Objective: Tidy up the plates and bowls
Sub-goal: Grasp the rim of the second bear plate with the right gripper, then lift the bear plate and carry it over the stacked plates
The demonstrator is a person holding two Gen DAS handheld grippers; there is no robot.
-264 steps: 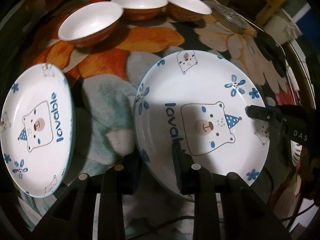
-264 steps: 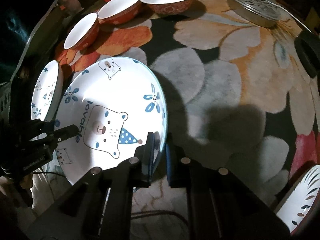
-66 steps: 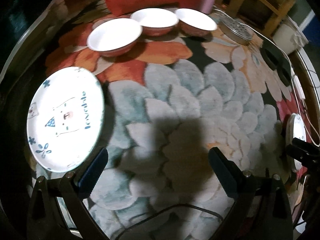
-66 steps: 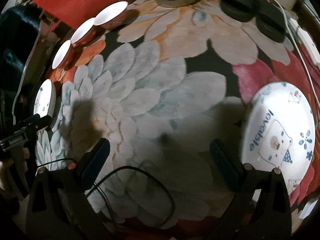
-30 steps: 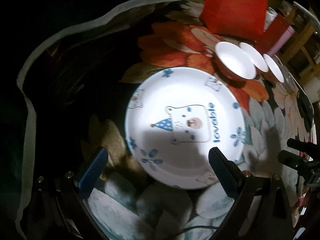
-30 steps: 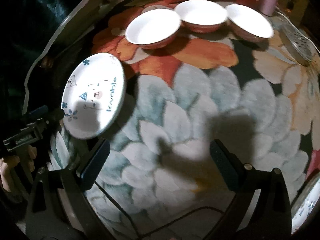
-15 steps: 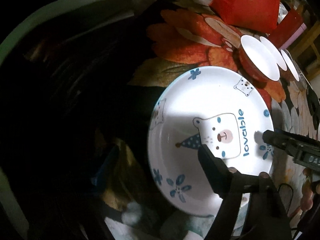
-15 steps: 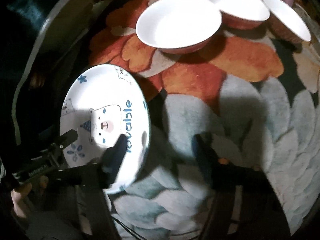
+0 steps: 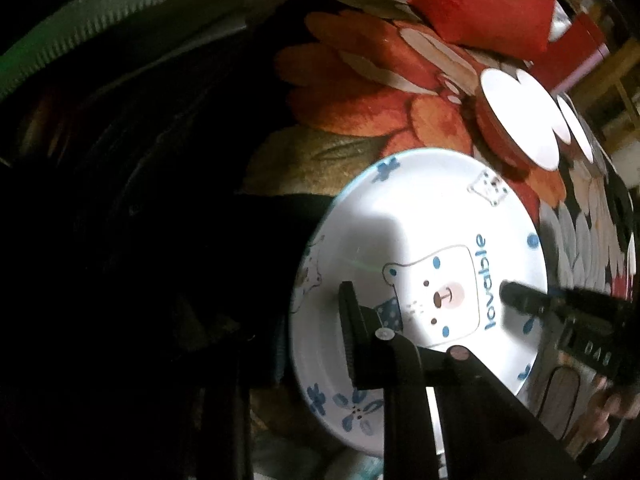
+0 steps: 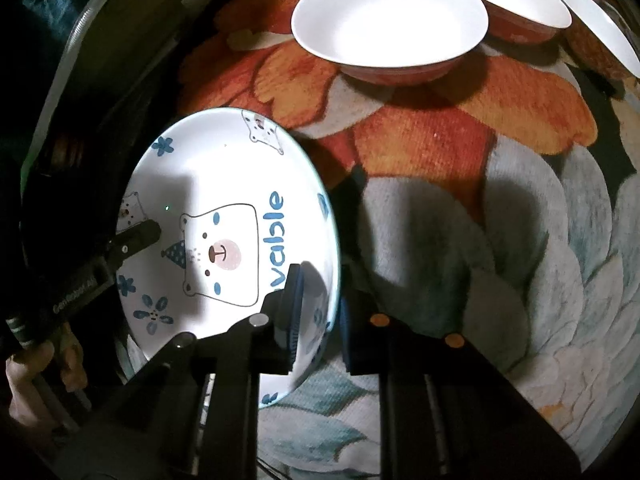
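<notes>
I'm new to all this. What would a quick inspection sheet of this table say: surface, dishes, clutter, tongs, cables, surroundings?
Surface: flower-patterned cloth, orange and grey-blue petals.
Job's things: one bear plate reading "lovable"; three white bowls with reddish outsides in a row behind it, nearest bowl.
Clutter: red box beyond the bowls.
Tongs: left tongs and right tongs are both closing on opposite rims of the bear plate, one finger above the plate, one outside its edge.
Cables: nothing seen.
Surroundings: dark; a hand holds the left tongs' handle; wooden furniture is blurred at the far right.
</notes>
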